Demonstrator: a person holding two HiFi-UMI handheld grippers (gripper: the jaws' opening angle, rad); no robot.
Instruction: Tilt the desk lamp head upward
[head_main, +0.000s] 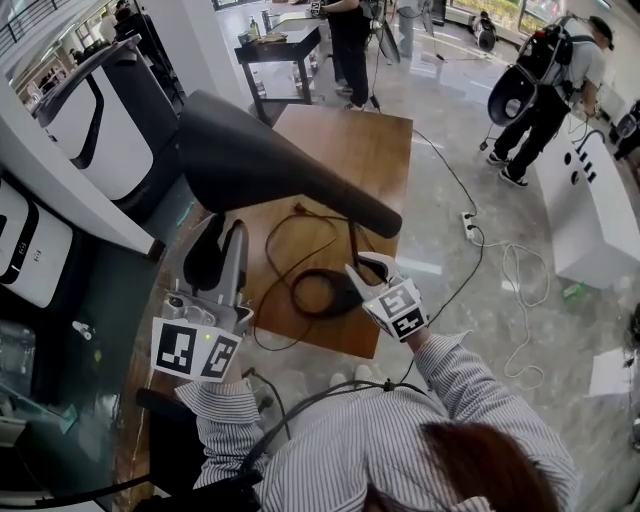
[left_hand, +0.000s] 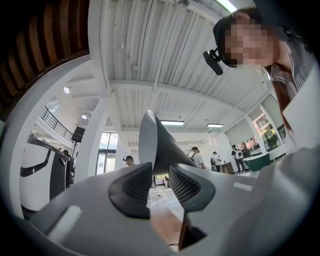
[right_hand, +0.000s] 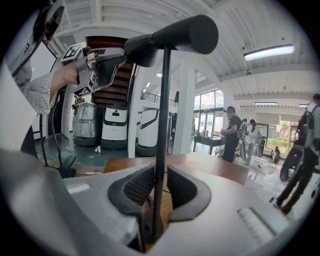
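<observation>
Bracing is the step: right gripper (right_hand: 161, 187) pinches the thin black lamp stem (right_hand: 163, 125) over the brown wooden table (head_main: 350, 140); left gripper (left_hand: 160, 182), jaws apart, waits at the dark grey cone-shaped lamp head (head_main: 280, 165). Next probably: grip its rim, lift.

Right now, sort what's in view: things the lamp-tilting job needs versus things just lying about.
Job: lamp head, lamp stem held in right claw, lamp base, open left claw at the head.
Lying about: floor power strip, white machines, black side table.
</observation>
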